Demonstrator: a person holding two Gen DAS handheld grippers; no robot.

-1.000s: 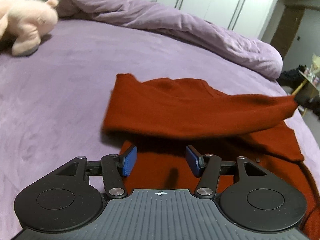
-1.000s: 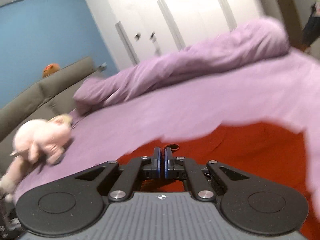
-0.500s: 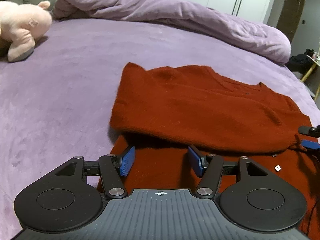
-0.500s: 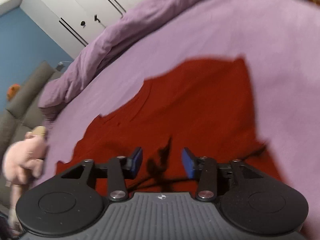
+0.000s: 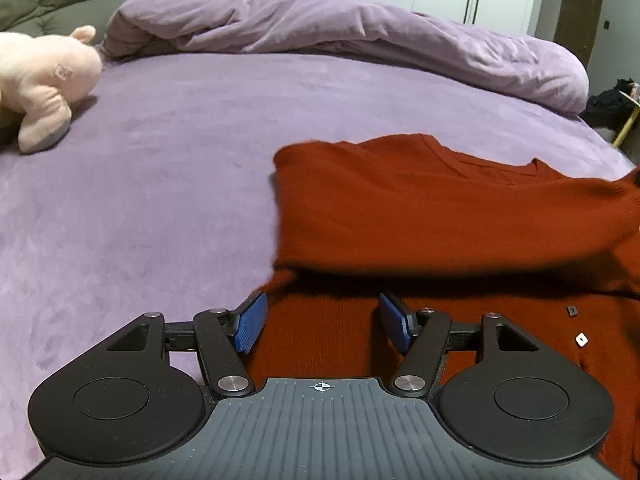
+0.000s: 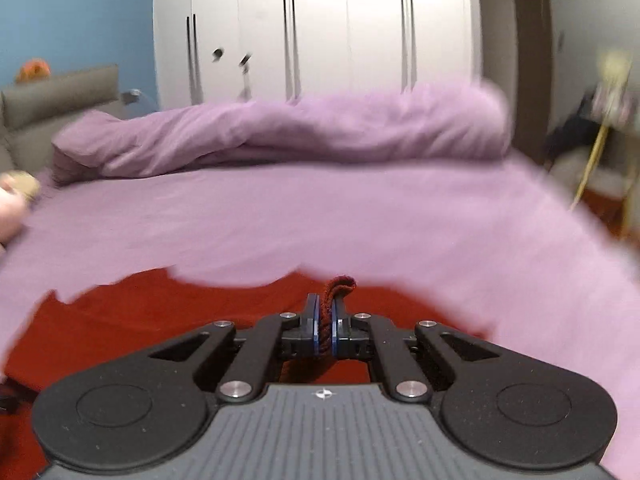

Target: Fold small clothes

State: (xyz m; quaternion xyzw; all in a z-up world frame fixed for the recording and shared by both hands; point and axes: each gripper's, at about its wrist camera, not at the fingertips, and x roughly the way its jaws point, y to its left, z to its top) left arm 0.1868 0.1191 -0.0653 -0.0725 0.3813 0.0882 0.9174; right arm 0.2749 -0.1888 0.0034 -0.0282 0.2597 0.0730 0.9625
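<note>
While red sweater lies on bed | right gripper jaws clamped on, seemingly, its cuff | left gripper jaws parted, nothing held

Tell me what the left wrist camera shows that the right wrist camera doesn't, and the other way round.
Left wrist only: the left gripper open and empty above the red sweater, the sleeve folded across its body, and the whole pink plush pig.
Right wrist only: the right gripper, its jaws having just closed, shut on a sweater edge, plus the blue wall.
Both: the sweater, purple bed, bunched duvet, white wardrobe.
</note>
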